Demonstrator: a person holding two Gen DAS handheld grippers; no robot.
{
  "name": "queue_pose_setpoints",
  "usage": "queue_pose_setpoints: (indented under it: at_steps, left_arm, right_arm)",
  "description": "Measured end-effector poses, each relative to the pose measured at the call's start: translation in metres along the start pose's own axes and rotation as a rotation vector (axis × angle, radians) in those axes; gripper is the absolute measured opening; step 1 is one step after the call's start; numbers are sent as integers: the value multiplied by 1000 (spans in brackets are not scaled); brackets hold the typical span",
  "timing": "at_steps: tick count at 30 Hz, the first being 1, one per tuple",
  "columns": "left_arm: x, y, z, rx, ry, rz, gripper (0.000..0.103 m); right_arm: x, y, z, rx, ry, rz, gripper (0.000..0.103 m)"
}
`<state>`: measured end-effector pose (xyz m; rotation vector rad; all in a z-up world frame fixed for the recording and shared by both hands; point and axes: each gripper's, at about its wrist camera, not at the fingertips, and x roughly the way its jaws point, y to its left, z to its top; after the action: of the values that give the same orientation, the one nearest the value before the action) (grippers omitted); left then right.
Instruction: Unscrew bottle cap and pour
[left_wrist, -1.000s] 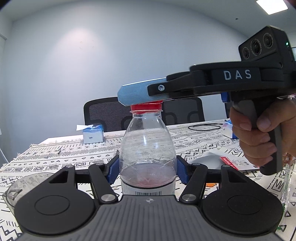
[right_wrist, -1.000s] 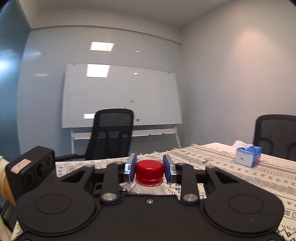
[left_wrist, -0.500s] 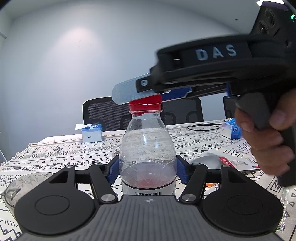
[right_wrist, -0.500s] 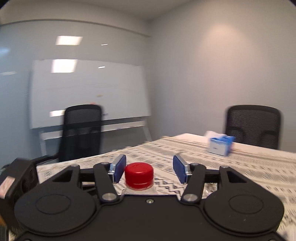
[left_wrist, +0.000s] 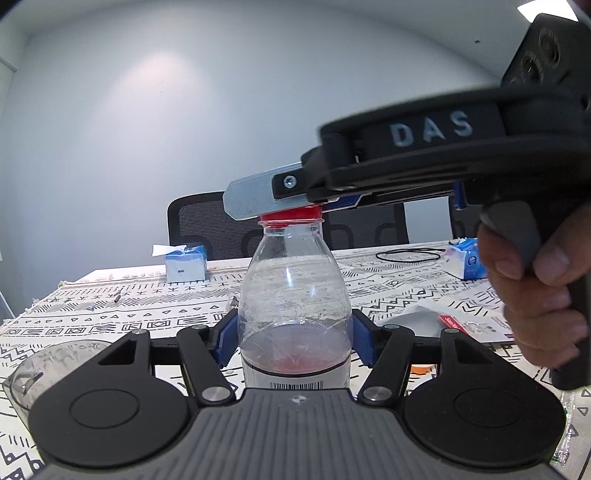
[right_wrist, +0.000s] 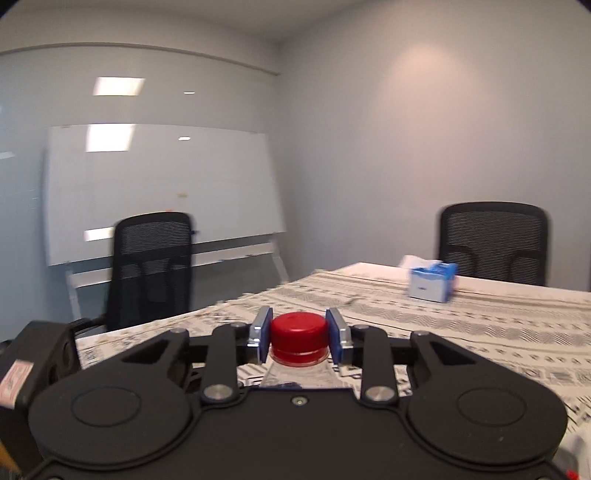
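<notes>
Fingers (left_wrist: 360, 341) of the left gripper (left_wrist: 293, 341) are clamped on the bottle (left_wrist: 293, 314), their blue pads pressed against both sides of its clear body just above the white label. The bottle is held upright, and a little pink liquid is seen near the level of the pads. Higher up, the right gripper (right_wrist: 299, 338) is seen reaching in level from the right of the left wrist view, carried by a hand (left_wrist: 532, 291) wrapped round its black handle. Its jaws have just been closing, with the cap (right_wrist: 299, 338) between them, and its fingers (right_wrist: 260, 338) are now clamped on both sides of the red cap, which is seated on the bottle's neck. In the left wrist view only a thin red strip of the cap is shown under the near finger. The bench (left_wrist: 388, 288) is covered with a black-and-white patterned cloth. A clear cup (left_wrist: 40, 365) is seen at the near left edge, just beside the left gripper. A blue tissue box (left_wrist: 184, 264) is set near the far edge, left of the bottle, and a second blue pack (left_wrist: 467, 258) near the far right edge. White papers (left_wrist: 439, 321) lie to the right of the bottle, behind the hand. Black chairs (right_wrist: 493, 242) are drawn up along the far side.
</notes>
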<state>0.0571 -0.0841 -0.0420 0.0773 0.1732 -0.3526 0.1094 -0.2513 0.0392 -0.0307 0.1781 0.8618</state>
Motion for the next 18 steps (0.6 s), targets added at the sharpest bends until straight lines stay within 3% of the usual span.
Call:
queue_pose_setpoints:
  at_steps: [6,9,11,12,14,16,18]
  left_arm:
    - [-3,-1,0,10,-1,-4,59]
    - [-3,1,0,1,-1,-8,59]
    - [-3,2,0,-3,-2,-12,59]
    - [-3,1,0,0,-2,-11,59]
    - [-3,0,0,6,-1,-10,59]
    - [-4,-1,0,8,-1,-9,59]
    - [-4,-1,0,7,-1,-8,59]
  right_arm:
    - [1,-38,-5,-62,-57,274,33]
    - [1,-45,4,-80,-28,327,33]
    - [1,-38,12,-66,-2,288,34]
    - [0,-28,16,-49,1,225,35]
    - [2,0,22,2,18,22,56]
    - [4,27,27,60,67,-190,58]
    - [5,42,27,65,74,-249,57]
